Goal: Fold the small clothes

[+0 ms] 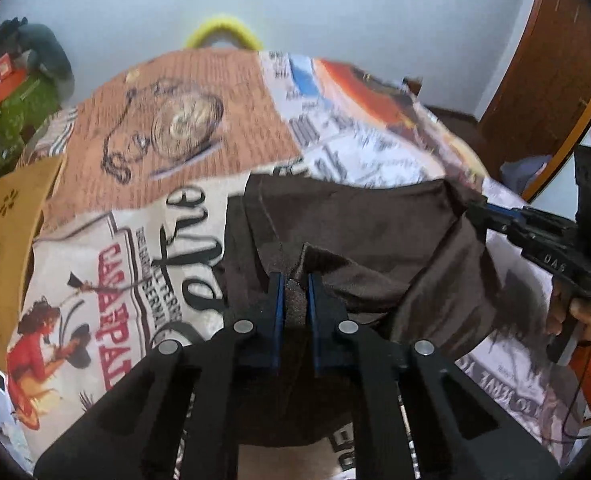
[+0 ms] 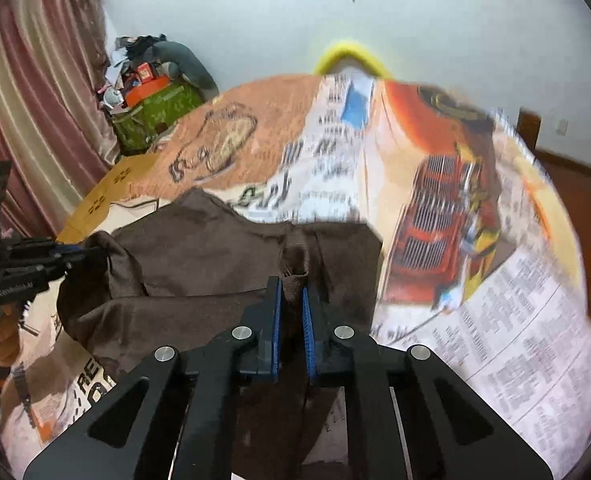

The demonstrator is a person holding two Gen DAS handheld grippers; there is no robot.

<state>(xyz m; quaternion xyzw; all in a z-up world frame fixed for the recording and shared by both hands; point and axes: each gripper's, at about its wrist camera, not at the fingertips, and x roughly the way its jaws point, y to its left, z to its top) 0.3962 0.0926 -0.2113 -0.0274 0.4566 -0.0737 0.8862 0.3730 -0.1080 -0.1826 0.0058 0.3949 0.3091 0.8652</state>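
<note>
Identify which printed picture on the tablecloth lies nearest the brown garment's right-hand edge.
The red truck picture; it borders the brown garment there, unlike the pocket-watch drawing farther back.

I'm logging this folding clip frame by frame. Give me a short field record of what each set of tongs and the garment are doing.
garment: brown garment, partly lifted off the printed tablecloth
left tongs: shut on a bunched fold of the brown garment
right tongs: shut on another pinch of it
surface: table under the printed tablecloth
background: yellow ring by the wall
</note>
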